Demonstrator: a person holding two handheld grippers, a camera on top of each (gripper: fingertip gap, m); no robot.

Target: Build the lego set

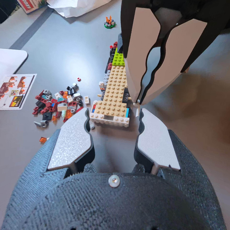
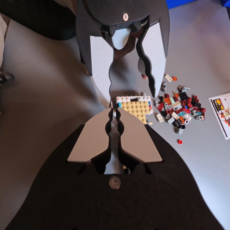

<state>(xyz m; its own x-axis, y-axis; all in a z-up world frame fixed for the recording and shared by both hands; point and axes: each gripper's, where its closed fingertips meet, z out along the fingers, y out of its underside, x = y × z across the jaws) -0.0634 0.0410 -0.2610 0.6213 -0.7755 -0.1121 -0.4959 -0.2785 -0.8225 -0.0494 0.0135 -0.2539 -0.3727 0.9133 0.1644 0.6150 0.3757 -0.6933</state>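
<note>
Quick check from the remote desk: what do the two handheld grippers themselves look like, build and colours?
Both match: the left gripper and right gripper have dark, ribbed, printed-looking bodies, pale grey flat-faced fingers with wavy black inner pads, and a silver screw at the centre. No cables or sleeves show.

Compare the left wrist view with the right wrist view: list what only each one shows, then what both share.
Only the left wrist view: the green plate at the far end of the brick model, a small campfire build, a red box and white paper.

Only the right wrist view: a blue object at the top edge and a dark mass at upper left.

Both: the tan-topped brick model, the loose brick pile, the sticker sheet, the open left gripper, and the right gripper pinching a small white piece.
</note>
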